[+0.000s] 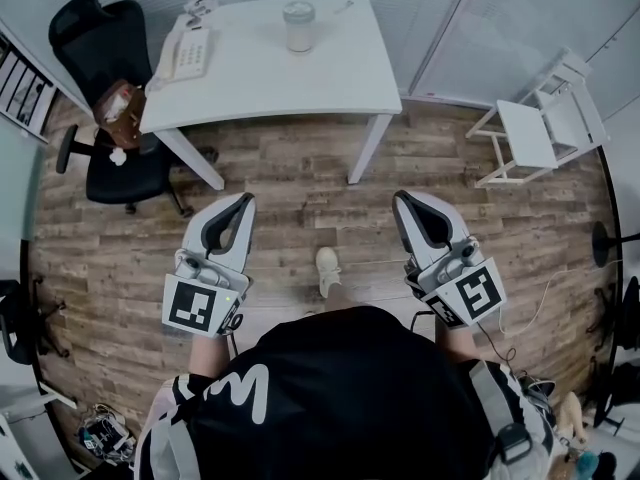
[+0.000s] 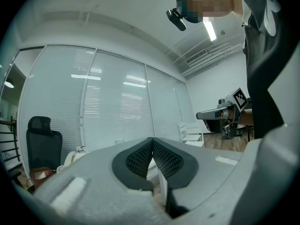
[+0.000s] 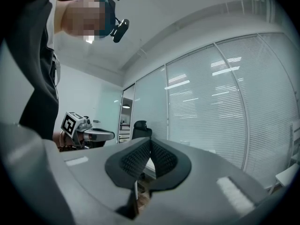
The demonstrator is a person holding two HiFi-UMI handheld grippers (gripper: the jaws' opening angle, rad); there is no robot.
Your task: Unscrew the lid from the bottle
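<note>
A clear bottle (image 1: 299, 27) with a grey lid stands upright near the back middle of a white table (image 1: 260, 78), well ahead of both grippers. My left gripper (image 1: 243, 200) hangs over the wooden floor short of the table, jaws shut and empty. My right gripper (image 1: 402, 198) is level with it on the right, also shut with nothing in it. In the left gripper view the ribbed pads (image 2: 140, 158) meet, and the right gripper (image 2: 199, 115) shows at the side. The right gripper view shows closed pads (image 3: 161, 158) too, with the left gripper (image 3: 111, 135) beside them.
A white desk phone (image 1: 188, 52) lies on the table's left end. A black office chair (image 1: 110, 98) with a brown bag on it stands left of the table. A white chair (image 1: 545, 123) stands at the right. Cables and clutter lie on the floor at the lower corners.
</note>
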